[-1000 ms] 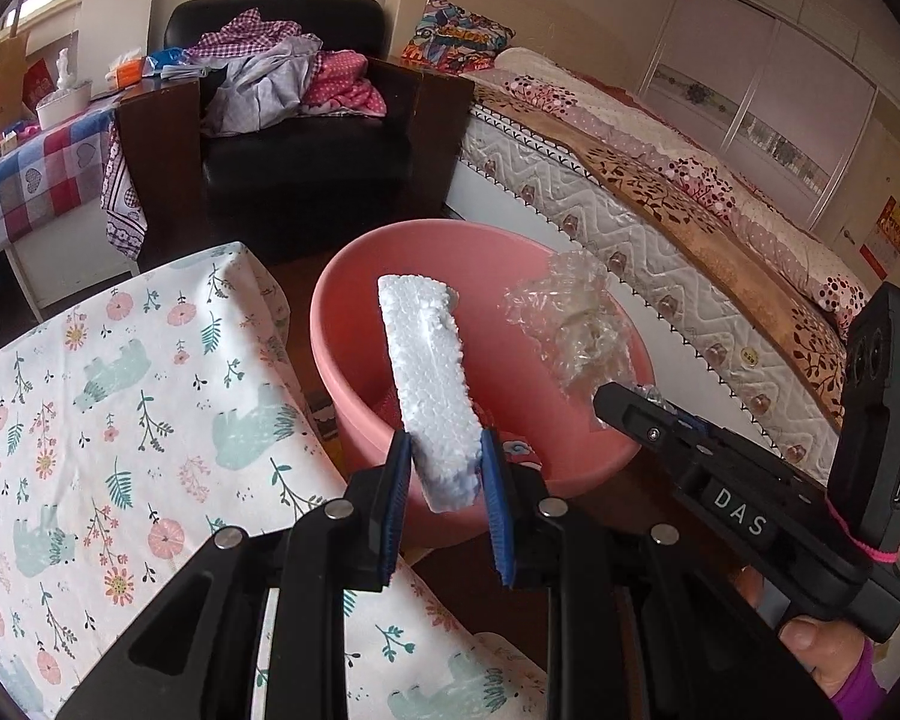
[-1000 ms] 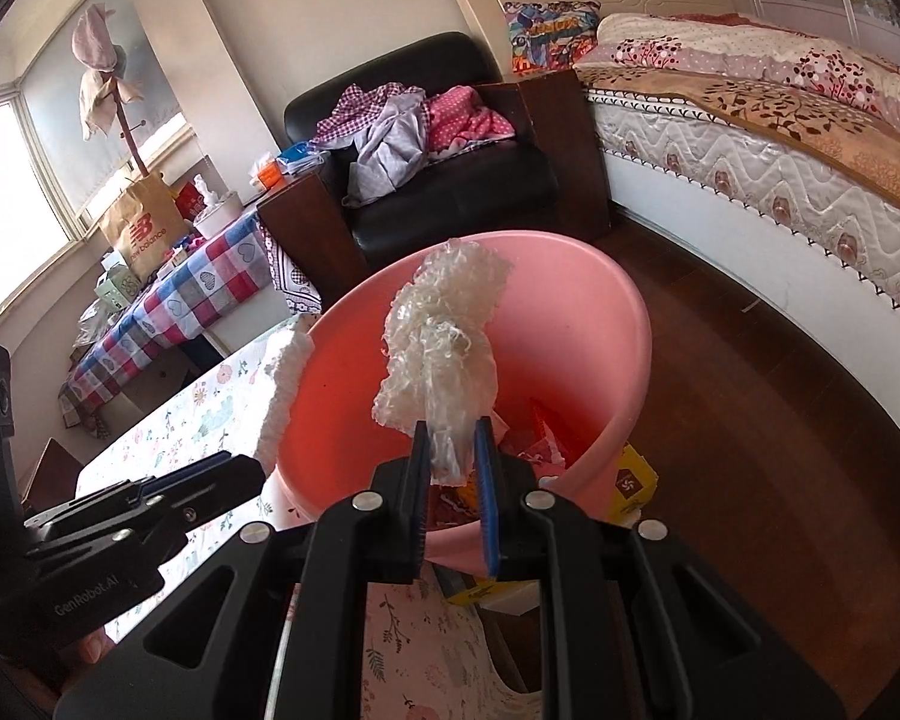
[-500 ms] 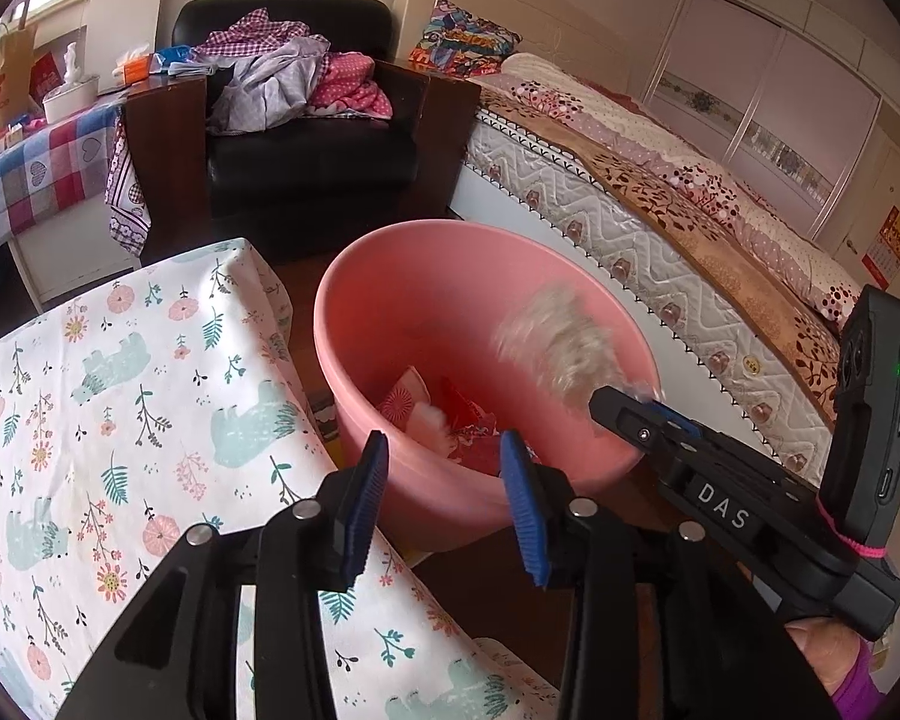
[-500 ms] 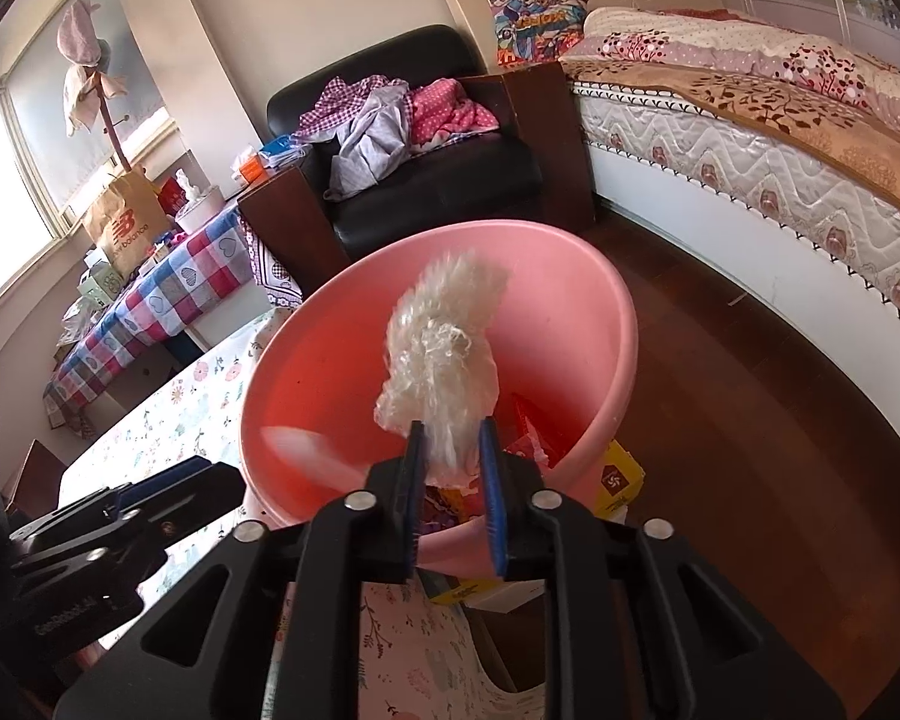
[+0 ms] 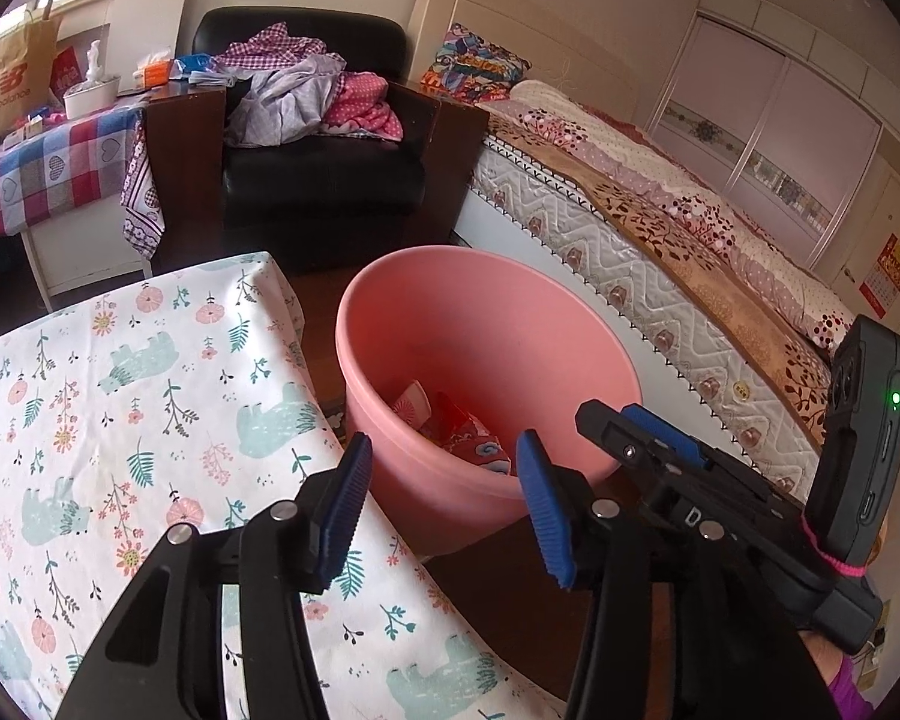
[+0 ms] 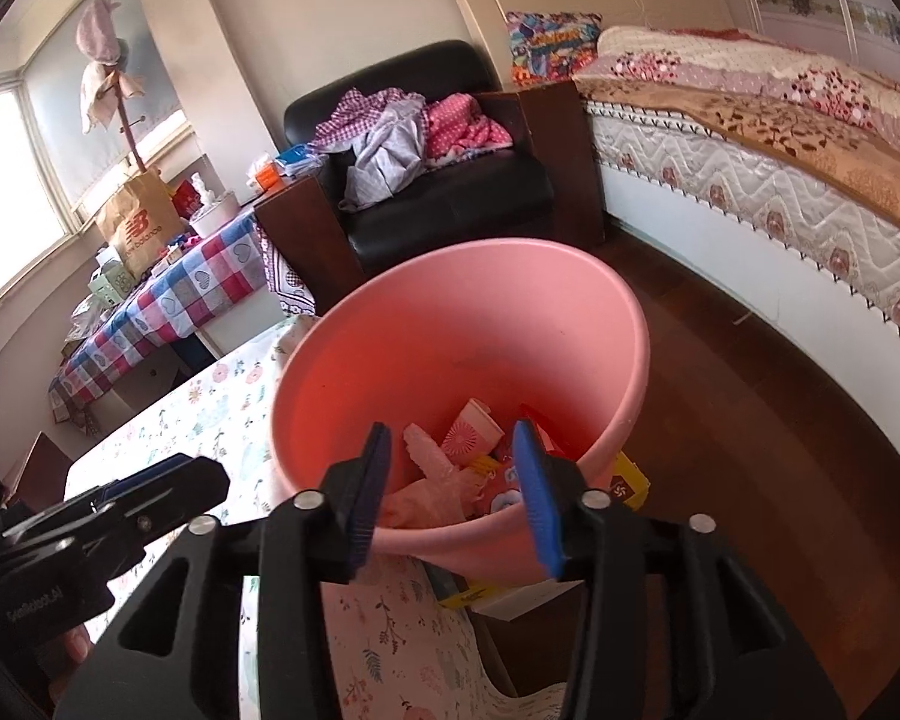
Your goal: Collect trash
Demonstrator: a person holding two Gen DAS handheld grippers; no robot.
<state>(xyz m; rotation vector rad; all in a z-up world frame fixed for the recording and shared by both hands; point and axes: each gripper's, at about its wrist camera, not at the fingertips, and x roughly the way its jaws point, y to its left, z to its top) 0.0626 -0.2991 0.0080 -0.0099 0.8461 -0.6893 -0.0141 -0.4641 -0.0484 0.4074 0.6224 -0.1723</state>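
A pink bin (image 5: 498, 324) stands on the floor beside the table's edge; it also shows in the right wrist view (image 6: 468, 324). Trash lies at its bottom: red wrappers (image 5: 468, 438), a small pink fan-like item (image 6: 471, 435) and crumpled clear plastic (image 6: 432, 492). My left gripper (image 5: 444, 510) is open and empty, just above the bin's near rim. My right gripper (image 6: 453, 498) is open and empty over the bin's near rim. The right gripper's body shows in the left wrist view (image 5: 690, 480).
The table with a floral cloth (image 5: 120, 420) lies left of the bin. A yellow box (image 6: 627, 483) sits on the dark wood floor behind the bin. A black armchair with clothes (image 5: 312, 138) and a bed (image 5: 660, 228) stand beyond. A checked-cloth table (image 5: 48, 168) is at far left.
My left gripper opened and dropped the white foam piece into the bin. My right gripper then opened and let the crumpled clear plastic fall in. Both are now empty.
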